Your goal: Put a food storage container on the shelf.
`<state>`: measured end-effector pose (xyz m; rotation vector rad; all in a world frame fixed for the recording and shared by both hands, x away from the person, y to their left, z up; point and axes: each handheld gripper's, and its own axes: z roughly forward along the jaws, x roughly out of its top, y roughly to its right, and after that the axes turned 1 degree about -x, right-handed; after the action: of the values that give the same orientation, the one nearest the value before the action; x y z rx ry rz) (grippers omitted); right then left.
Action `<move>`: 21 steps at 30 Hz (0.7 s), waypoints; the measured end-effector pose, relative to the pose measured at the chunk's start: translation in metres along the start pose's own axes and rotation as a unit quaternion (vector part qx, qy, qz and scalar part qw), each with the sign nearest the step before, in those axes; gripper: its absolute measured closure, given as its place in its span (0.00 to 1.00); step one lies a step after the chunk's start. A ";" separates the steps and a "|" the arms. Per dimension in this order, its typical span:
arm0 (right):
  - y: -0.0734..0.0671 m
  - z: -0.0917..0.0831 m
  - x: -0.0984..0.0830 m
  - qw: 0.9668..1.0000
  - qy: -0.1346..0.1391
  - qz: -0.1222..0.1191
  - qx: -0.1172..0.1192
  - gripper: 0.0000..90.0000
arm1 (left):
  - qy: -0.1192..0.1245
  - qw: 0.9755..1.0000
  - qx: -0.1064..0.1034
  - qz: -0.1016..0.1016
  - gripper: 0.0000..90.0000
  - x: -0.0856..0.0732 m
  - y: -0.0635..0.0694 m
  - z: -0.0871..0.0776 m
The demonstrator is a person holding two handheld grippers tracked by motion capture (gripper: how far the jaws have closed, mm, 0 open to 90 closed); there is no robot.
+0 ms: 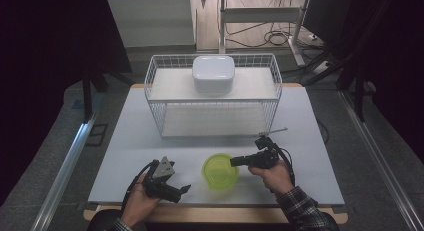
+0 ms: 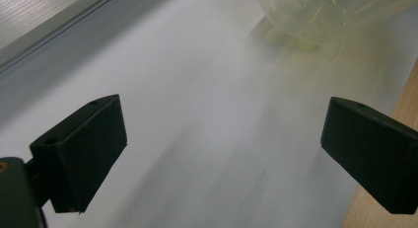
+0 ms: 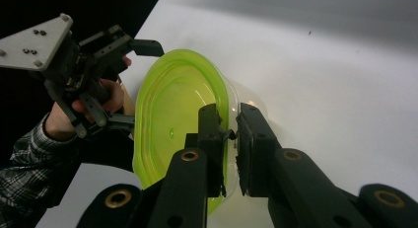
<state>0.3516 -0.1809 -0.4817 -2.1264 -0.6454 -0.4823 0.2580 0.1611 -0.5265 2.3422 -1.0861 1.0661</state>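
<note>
A clear round container with a yellow-green lid (image 1: 220, 171) sits near the table's front edge, between my two hands. My right gripper (image 1: 234, 161) reaches in from the right. In the right gripper view it (image 3: 229, 124) is shut on the container (image 3: 172, 114): one jaw is on the lid side of the rim and the other on the clear wall. My left gripper (image 1: 186, 189) rests left of the container and apart from it. Its jaws (image 2: 222, 139) stand wide open over bare table, with the container (image 2: 315, 16) blurred beyond them.
A white wire rack (image 1: 155, 98) stands at the middle back of the table (image 1: 300, 141), with a white lidded box (image 1: 213, 73) on its top shelf. A thin rod (image 1: 277, 130) lies by the rack's right front corner. Dark floor and cables lie beyond the table.
</note>
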 end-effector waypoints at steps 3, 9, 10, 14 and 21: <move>0.000 -0.004 0.002 1.000 0.007 0.001 0.003 0.91 | 0.005 1.000 0.000 -0.006 0.04 0.000 -0.001 -0.001; -0.003 -0.014 0.007 1.000 0.026 -0.004 0.004 0.91 | 0.011 1.000 0.001 -0.014 0.03 -0.001 -0.003 -0.002; -0.003 -0.016 0.008 1.000 0.028 -0.004 0.004 0.91 | 0.010 1.000 0.001 -0.014 0.03 -0.001 -0.003 -0.002; -0.005 -0.024 0.013 0.999 0.039 -0.003 0.005 0.91 | 0.010 1.000 0.001 -0.013 0.03 -0.001 -0.003 -0.002; -0.010 -0.040 0.025 0.998 0.063 -0.005 0.004 0.91 | 0.013 1.000 0.002 -0.017 0.03 -0.001 -0.004 -0.002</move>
<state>0.3608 -0.2014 -0.4391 -2.0668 -0.5858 -0.6132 0.2596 0.1653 -0.5257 2.3347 -1.0330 1.0838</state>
